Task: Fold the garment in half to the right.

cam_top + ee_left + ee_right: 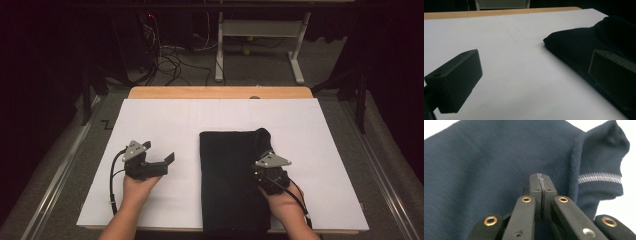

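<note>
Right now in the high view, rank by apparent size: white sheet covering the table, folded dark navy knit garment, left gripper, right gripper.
1. White sheet covering the table, largest by far.
2. Folded dark navy knit garment.
3. Left gripper and right gripper: they look about alike, so no ranking between them. The left's jaws are open, the right's shut.

Folded garment (230,180) on white-sheeted table (160,120)

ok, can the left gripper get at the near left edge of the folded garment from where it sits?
Probably yes. The left gripper is open, pointing at the folded garment, with bare white sheet between them.
</note>
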Tool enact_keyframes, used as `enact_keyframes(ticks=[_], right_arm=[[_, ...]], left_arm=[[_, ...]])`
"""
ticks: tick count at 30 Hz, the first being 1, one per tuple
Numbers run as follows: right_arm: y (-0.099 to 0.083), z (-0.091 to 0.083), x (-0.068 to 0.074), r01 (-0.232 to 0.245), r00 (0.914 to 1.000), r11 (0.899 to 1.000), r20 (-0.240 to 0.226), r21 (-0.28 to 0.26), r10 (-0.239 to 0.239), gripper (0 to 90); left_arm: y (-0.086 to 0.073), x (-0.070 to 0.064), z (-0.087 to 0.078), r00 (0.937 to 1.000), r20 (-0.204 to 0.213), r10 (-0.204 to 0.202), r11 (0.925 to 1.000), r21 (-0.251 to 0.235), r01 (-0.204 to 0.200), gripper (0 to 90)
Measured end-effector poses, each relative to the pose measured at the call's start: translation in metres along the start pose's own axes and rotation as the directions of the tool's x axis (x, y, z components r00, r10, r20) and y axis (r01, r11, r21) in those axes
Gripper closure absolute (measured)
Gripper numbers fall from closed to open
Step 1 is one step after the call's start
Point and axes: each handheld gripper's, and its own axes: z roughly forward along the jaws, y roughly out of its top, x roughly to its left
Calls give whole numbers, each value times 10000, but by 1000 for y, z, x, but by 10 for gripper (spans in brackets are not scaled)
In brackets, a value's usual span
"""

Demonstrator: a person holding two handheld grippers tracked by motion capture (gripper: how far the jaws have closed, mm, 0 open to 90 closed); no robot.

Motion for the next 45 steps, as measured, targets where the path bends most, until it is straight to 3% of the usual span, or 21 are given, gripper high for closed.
enact_keyframes(ticks=[7, 14, 18, 24, 30, 33, 35, 38, 41, 43, 45], right_arm=[[-31, -4, -23, -631, 9977, 9979, 264, 129, 628, 900], [-50, -6, -34, -1071, 9942, 9942, 100, -45, 1071, 900], [-54, -12, -43, -1152, 9933, 9909, -106, -694, 1148, 894], [-64, -31, -67, -1524, 9883, 9648, -405, -2144, 1471, 803], [-79, -49, -85, -1936, 9810, 9296, -528, -3136, 1864, 600], [-88, -56, -91, -2076, 9779, 9005, -572, -3822, 2012, 445], [-92, -58, -92, -2051, 9783, 8890, -594, -4093, 1984, 344], [-94, -59, -91, -1919, 9810, 8772, -589, -4401, 1851, 168], [-92, -60, -86, -1722, 9845, 8671, -518, -4674, 1676, 89], [-90, -60, -81, -1596, 9864, 8663, -418, -4733, 1589, 0], [-88, -60, -78, -1472, 9865, 8708, -57, -4692, 1637, 0]], left_arm=[[-6, 7, -7, 9999, -109, -32, 10000, 12, 32, 0], [-11, 8, -12, 9999, -58, 115, 9999, 94, -114, 0], [-15, 7, -15, 9997, -38, 223, 9997, 47, -223, 0], [-20, 4, -20, 9988, 226, 424, 9990, -110, -422, 0], [-23, -3, -27, 9979, 296, 576, 9978, -340, -566, 0], [-25, -4, -31, 9970, 242, 733, 9966, -407, -723, 0], [-25, -4, -32, 9975, 340, 623, 9973, -408, -609, 0], [-27, -5, -36, 9974, 418, 594, 9975, -410, -577, 0], [-28, -8, -40, 9964, 507, 678, 9967, -487, -653, 0], [-29, -11, -42, 9959, 602, 677, 9965, -538, -645, 0], [-30, -13, -44, 9949, 649, 767, 9957, -561, -731, 0]])
